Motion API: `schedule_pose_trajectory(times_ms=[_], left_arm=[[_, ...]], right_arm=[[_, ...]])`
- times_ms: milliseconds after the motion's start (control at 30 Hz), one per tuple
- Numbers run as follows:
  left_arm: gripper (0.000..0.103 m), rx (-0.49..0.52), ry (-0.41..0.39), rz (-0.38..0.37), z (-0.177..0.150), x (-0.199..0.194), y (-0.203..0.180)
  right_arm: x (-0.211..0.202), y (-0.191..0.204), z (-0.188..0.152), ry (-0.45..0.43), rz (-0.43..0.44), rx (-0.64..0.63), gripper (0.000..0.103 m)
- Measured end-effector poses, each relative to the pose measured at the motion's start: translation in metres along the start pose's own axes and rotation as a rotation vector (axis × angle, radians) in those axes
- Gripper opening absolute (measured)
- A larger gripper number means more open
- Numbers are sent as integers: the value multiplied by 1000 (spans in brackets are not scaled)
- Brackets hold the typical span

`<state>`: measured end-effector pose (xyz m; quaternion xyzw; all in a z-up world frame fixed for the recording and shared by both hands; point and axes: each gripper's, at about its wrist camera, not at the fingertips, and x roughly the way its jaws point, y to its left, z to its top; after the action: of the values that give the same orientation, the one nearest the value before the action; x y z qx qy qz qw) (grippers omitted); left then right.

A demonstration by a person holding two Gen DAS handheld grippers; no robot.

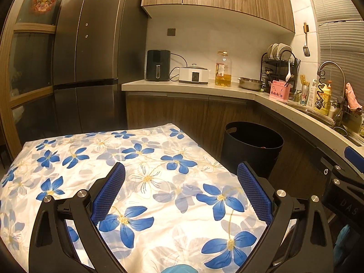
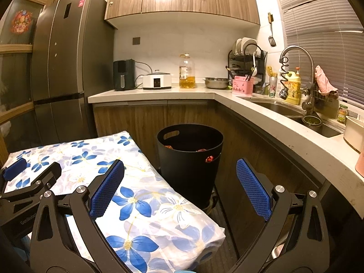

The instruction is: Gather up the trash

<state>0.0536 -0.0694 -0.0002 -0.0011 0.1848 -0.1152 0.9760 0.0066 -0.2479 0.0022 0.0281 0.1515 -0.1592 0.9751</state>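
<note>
A black round trash bin (image 2: pixel 190 159) stands on the floor beside the table, with red scraps inside it (image 2: pixel 202 150); it also shows in the left wrist view (image 1: pixel 252 146). My left gripper (image 1: pixel 180 186) is open and empty above the flowered tablecloth (image 1: pixel 147 177). My right gripper (image 2: pixel 179 182) is open and empty, over the table's right edge and in front of the bin. The left gripper also shows at the left of the right wrist view (image 2: pixel 29 173). I see no loose trash on the cloth.
An L-shaped counter (image 2: pixel 159 94) holds an air fryer (image 2: pixel 124 75), a cooker, an oil bottle (image 2: pixel 187 71), a steel bowl, a dish rack and a sink (image 2: pixel 284 111) with a tap. A tall dark fridge (image 1: pixel 88 52) stands at the left.
</note>
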Motion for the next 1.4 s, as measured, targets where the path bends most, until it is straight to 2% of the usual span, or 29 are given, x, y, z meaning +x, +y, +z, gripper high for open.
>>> schedule_pose_trajectory(times_ms=[1400], left_arm=[[95,8,7,-12,-10,-5,-4]], right_arm=[[-1,8,-4,5,4,2,98]])
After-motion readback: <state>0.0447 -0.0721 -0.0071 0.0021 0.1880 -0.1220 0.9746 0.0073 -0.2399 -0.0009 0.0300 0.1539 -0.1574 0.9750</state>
